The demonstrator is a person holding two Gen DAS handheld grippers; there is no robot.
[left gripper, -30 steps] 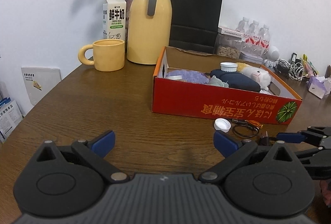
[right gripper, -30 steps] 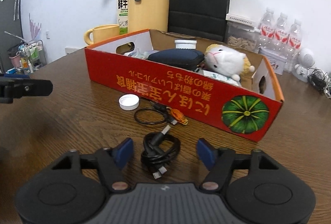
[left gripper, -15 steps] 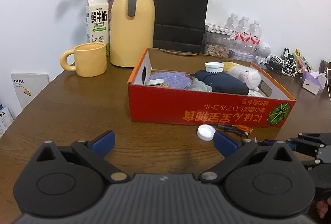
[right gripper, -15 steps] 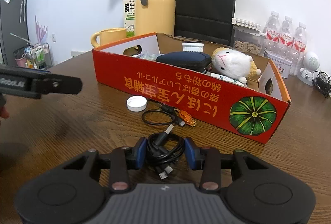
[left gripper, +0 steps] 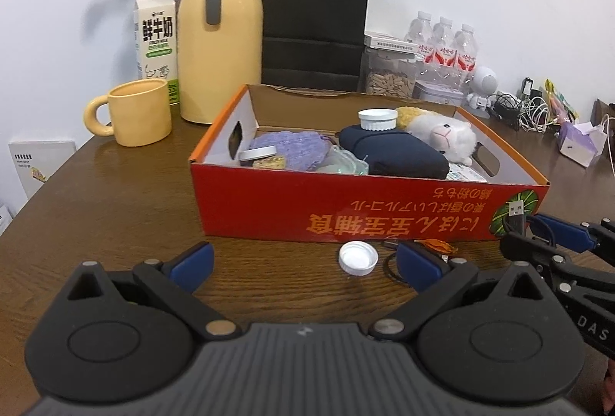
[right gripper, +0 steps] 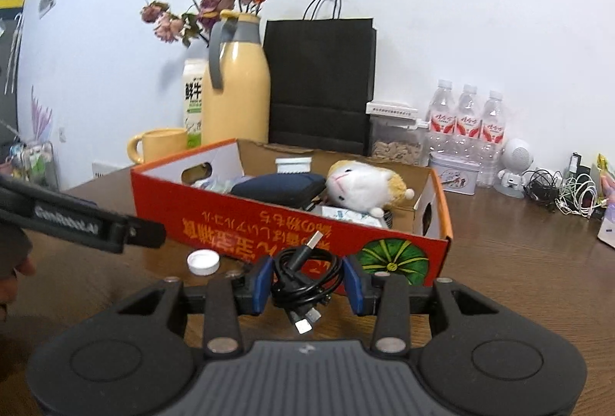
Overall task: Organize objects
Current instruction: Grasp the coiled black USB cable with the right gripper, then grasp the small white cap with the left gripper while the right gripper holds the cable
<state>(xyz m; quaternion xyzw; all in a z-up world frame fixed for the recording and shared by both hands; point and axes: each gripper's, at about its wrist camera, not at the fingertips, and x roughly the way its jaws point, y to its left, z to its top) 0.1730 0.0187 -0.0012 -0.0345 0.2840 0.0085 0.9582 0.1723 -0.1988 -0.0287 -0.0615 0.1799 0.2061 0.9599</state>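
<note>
My right gripper (right gripper: 307, 283) is shut on a coiled black USB cable (right gripper: 303, 274), held just above the table in front of the red cardboard box (right gripper: 250, 220). In the left wrist view the same gripper (left gripper: 538, 235) stands at the right with the cable's plug (left gripper: 515, 212) sticking up. My left gripper (left gripper: 305, 264) is open over bare table with nothing between its fingers. A white bottle cap (left gripper: 358, 257) lies just beyond it, and a thin black cable with an orange tag (left gripper: 434, 245) lies by the box (left gripper: 346, 208). The box holds a plush sheep (left gripper: 446, 135), a navy pouch (left gripper: 392, 154) and a white jar (left gripper: 377, 119).
Behind the box stand a yellow thermos (left gripper: 221, 32), a yellow mug (left gripper: 138, 112), a milk carton (left gripper: 155, 35) and a black paper bag (left gripper: 315, 12). Water bottles (left gripper: 444, 47), a seed jar (left gripper: 390, 78) and tangled chargers (left gripper: 526, 108) crowd the back right.
The right gripper closed on the coiled black cable and lifted it off the table, tilting up. The left gripper moved sideways along the table, staying open.
</note>
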